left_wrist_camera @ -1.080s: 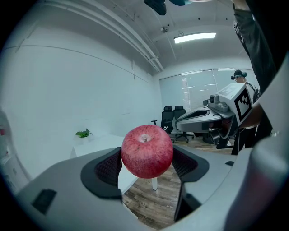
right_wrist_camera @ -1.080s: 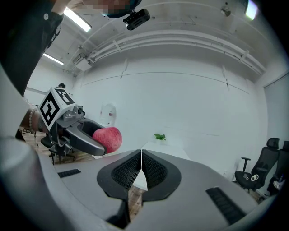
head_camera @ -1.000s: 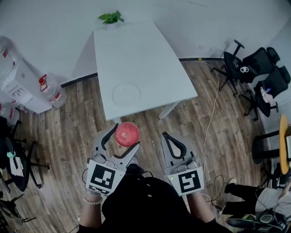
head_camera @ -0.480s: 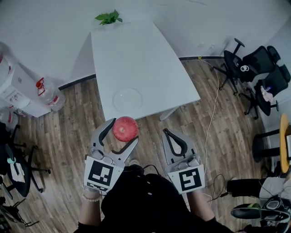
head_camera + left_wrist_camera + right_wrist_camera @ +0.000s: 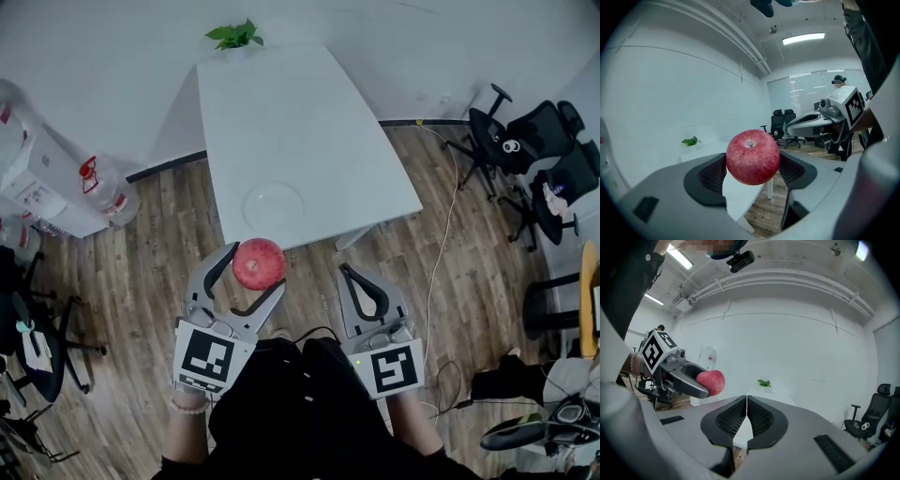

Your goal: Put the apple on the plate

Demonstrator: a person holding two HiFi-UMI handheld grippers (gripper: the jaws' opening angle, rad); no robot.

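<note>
Clamping the apple [image 5: 259,263], the left gripper [image 5: 256,272] hovers near the plate [image 5: 273,205].

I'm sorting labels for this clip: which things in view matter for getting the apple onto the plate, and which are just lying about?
Part of the job:
apple, gripped in the left claw
clear plate, empty, on the white table

Just about:
right claw, shut on nothing
plant
office chairs
water jug
floor cable
</note>
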